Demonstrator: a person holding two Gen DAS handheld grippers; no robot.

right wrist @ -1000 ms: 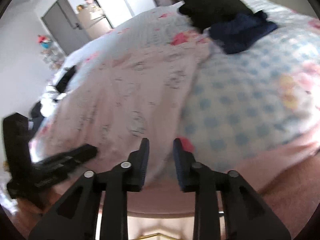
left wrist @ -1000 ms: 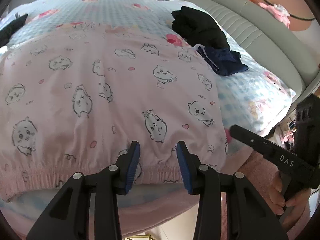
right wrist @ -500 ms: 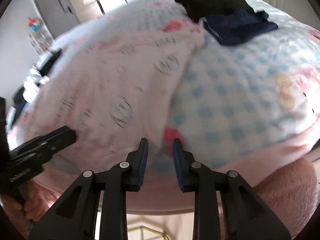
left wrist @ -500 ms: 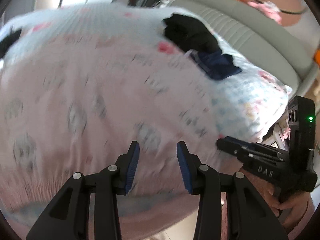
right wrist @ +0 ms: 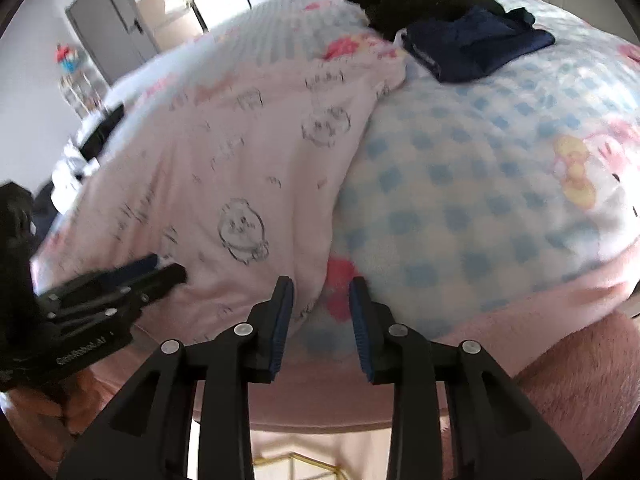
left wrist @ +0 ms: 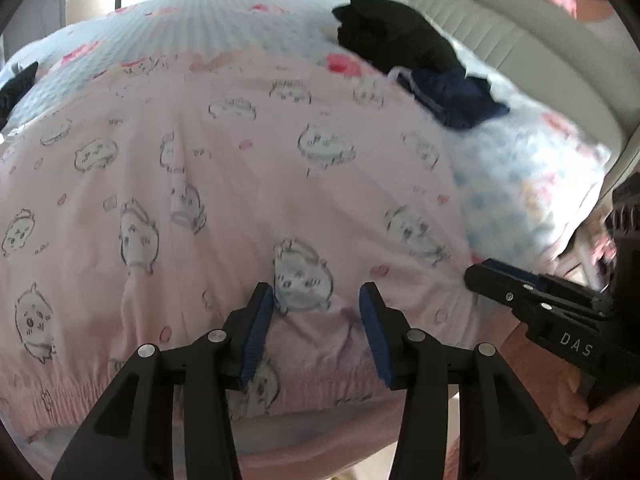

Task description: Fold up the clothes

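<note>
A pink garment (left wrist: 248, 184) printed with cartoon animals lies spread flat on the bed, its gathered hem (left wrist: 304, 380) nearest me. My left gripper (left wrist: 316, 300) hovers over that hem with its jaws opening; cloth lies under the gap and the pads do not press it. My right gripper (right wrist: 320, 292) is at the garment's near right corner (right wrist: 308, 280), jaws also opening, the cloth edge between them and not pinched. Each gripper shows in the other's view: the right gripper (left wrist: 476, 276) at the garment's right edge, the left gripper (right wrist: 172, 272) further left along the hem.
A blue-checked blanket (right wrist: 480, 184) covers the bed. A black garment (left wrist: 392, 36) and a folded navy one (left wrist: 456, 96) lie at the far right near a grey padded headboard (left wrist: 500, 40). A hand (left wrist: 572, 412) grips the right tool. A door (right wrist: 108, 36) stands beyond the bed.
Both pairs of jaws stand wider apart than a second ago. Both views swung and blurred briefly, then settled near the same spots over the hem.
</note>
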